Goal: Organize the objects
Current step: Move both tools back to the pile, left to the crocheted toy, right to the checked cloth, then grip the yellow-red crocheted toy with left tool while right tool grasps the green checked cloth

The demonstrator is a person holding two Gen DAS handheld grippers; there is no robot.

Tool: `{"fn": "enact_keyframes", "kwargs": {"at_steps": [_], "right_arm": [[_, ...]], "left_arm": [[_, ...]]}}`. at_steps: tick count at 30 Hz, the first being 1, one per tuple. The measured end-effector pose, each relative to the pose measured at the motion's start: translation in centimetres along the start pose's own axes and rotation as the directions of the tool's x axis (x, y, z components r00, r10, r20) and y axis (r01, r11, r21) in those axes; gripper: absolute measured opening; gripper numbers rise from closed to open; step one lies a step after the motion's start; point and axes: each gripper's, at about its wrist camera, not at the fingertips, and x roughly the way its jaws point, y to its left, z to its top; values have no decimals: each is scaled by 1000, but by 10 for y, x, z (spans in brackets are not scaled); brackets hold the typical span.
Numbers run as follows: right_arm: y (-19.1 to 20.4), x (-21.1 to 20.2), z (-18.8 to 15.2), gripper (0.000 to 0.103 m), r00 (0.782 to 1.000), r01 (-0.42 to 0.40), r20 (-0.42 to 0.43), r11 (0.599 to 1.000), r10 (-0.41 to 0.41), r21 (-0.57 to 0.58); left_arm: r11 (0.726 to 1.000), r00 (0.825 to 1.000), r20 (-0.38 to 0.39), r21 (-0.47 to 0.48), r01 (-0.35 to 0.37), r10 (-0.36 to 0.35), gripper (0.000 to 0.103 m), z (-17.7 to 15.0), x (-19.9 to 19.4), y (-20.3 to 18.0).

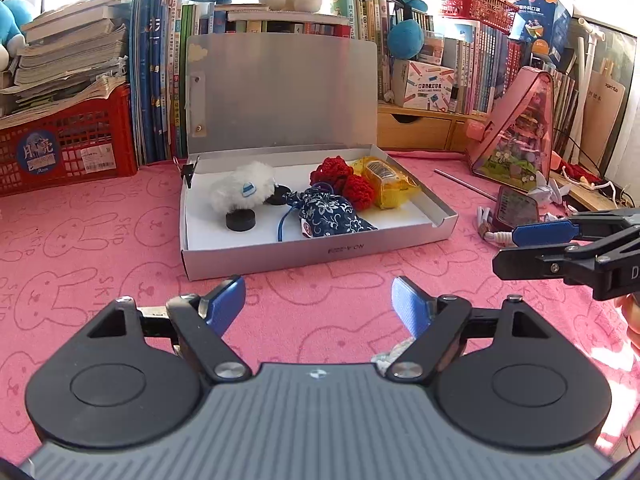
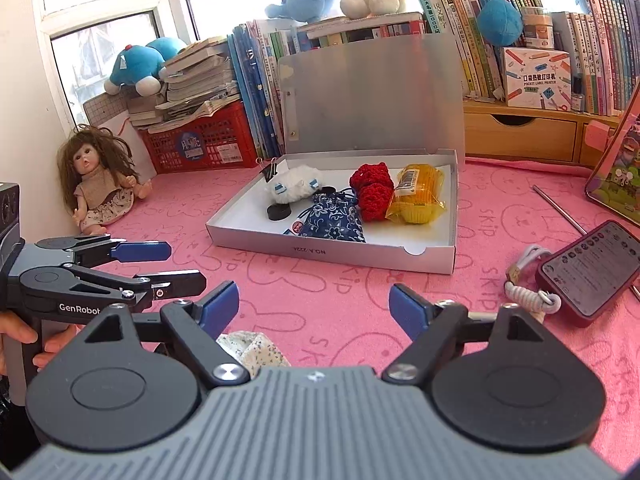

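Jaws of the left gripper (image 1: 319, 300) stand wide apart with nothing between them, only the pink bunny-print cloth (image 1: 100, 240) below. Straight ahead of its blue pads lies the open grey box (image 1: 320, 250), lid raised against the row of books (image 1: 156, 92). Inside the box, ahead and to the left, a white fluffy toy (image 1: 242, 190) sits beside two black discs (image 1: 240, 221); ahead and centred lies the blue floral pouch (image 1: 332, 216), touching the red crocheted pieces (image 1: 344, 178), with a yellow packet (image 1: 390, 184) to their right.

The right gripper (image 2: 314, 304) also has its jaws spread, empty, and the same box (image 2: 332, 250) lies ahead of it. A bit of floral fabric (image 2: 256, 348) shows just behind its left finger. Off to its right rests a phone (image 2: 592, 268) with a white cord (image 2: 528, 292); far to its left a doll (image 2: 100, 188) sits against the wall. Each gripper appears at the edge of the other's view.
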Motion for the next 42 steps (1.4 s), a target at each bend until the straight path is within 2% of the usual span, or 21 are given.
{"fn": "enact_keyframes", "kwargs": {"at_steps": [5,12,18,22,25,27,32,34,35,36,37,39,42], "right_arm": [[9,-8,-16,90,1000,-17,-3,1000,17,-7],[23,-3,-38,90,999,-34,-33,999,33,-17],[31,1,-48,90,998,-39,-56,999,38,-20],[34,6,-52,90,997,-46,-70,999,45,-8],[37,10,-55,90,996,-39,-81,999,38,-12],[40,13,-58,90,995,-37,-90,999,35,-22],[46,19,-62,90,995,-17,-95,999,13,-45],[45,19,-62,78,995,-26,-99,999,23,-29],[45,18,-62,74,995,-22,-96,1000,20,-20],[45,16,-61,64,996,-10,-94,1000,8,-17],[45,15,-61,58,996,7,-88,1000,-9,-19],[45,11,-60,49,997,37,-72,999,-39,-30],[44,8,-58,42,991,118,-65,992,-121,-50]], "left_arm": [[1000,1000,6,22,0,-1,84,-20,-21,-9],[1000,1000,-25,5,4,-4,84,-44,-37,-11],[997,997,-37,19,-69,69,84,-60,-41,-11],[997,996,-47,-7,-71,71,82,-67,-43,-5],[997,996,-56,-36,-67,65,69,-70,-45,-2],[996,996,-67,-59,-61,57,56,-72,-46,0],[995,997,-77,-98,-17,9,49,-78,-50,-1],[994,997,-83,-105,-7,-1,45,-79,-52,-3],[994,997,-81,-110,-10,1,36,-80,-53,-4],[993,997,-74,-113,-18,10,21,-80,-55,-5],[994,998,-65,-108,-34,27,16,-80,-57,-6],[994,997,-55,-98,-50,45,13,-79,-61,-8],[996,998,-59,-91,-14,9,13,-79,-64,-10]]}}
